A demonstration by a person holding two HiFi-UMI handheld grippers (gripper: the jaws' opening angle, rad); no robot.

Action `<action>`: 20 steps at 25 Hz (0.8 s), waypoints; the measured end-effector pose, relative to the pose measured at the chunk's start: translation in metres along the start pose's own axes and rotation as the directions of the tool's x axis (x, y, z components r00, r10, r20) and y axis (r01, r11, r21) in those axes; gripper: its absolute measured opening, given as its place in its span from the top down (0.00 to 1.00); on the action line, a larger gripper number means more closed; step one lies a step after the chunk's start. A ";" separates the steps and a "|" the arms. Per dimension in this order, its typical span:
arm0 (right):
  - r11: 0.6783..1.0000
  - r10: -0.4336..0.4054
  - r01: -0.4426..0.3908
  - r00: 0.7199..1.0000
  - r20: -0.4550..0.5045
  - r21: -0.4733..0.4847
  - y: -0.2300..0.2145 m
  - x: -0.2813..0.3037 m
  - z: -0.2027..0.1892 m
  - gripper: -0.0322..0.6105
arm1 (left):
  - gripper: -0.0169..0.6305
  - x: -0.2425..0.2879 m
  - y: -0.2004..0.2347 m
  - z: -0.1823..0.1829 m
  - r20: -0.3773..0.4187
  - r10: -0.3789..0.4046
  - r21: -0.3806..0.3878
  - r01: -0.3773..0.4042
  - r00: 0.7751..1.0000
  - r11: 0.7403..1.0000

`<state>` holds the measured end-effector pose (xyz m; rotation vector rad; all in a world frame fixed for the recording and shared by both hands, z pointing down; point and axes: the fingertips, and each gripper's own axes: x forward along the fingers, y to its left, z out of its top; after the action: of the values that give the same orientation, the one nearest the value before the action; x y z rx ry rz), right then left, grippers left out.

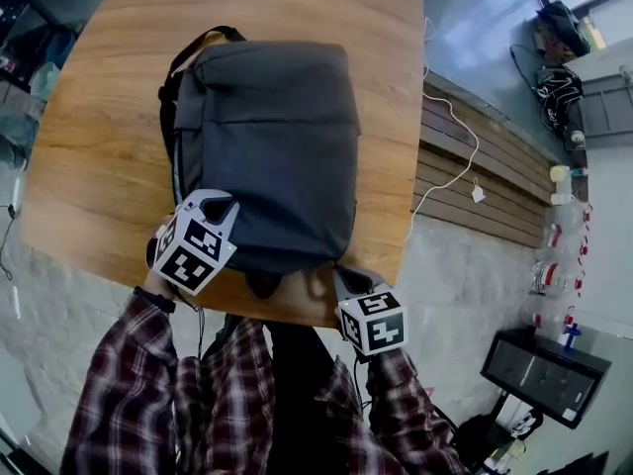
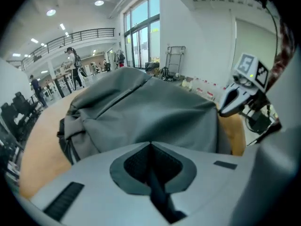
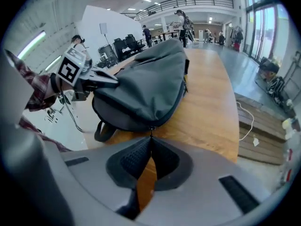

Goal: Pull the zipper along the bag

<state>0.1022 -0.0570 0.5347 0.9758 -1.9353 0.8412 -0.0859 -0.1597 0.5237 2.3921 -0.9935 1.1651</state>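
Zipper pull (image 3: 151,130) at the grey backpack's (image 1: 267,137) near edge sits pinched between the right gripper's (image 3: 150,137) closed jaws. The left gripper (image 2: 150,144), jaws pressed together, meets the backpack's near left corner on the wooden table (image 1: 94,166).

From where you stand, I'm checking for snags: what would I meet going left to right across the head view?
Left gripper → bag's grab handle → right gripper, pinching the zipper pull → white cable → black box.
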 end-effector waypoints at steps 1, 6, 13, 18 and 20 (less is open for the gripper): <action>1.000 0.027 -0.027 1.000 0.007 0.017 0.010 0.002 -0.001 0.93 | 0.96 0.001 0.008 0.002 -0.031 0.058 0.021 -0.057 0.998 0.998; 0.987 0.164 -0.164 0.986 0.011 -0.006 0.072 0.022 0.004 0.93 | 0.96 -0.020 0.024 0.027 -0.035 0.317 0.010 -0.317 0.948 0.948; 0.954 0.280 -0.278 0.960 -0.002 -0.112 0.137 0.037 0.022 0.93 | 0.96 -0.020 -0.034 0.036 0.239 -0.010 -0.604 0.157 0.971 0.781; 0.954 0.226 -0.224 0.974 -0.014 -0.199 0.123 0.038 0.019 0.93 | 0.96 -0.004 -0.049 0.008 0.185 -0.061 -0.507 0.149 0.981 0.849; 0.955 0.186 -0.183 0.983 -0.012 -0.234 0.108 0.037 0.018 0.93 | 0.96 0.000 -0.053 0.006 0.153 -0.059 -0.455 0.123 0.986 0.882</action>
<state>-0.0103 -0.0313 0.5367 0.6679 -2.1022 0.6911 -0.0455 -0.1245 0.5216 2.1180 -1.0474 0.6418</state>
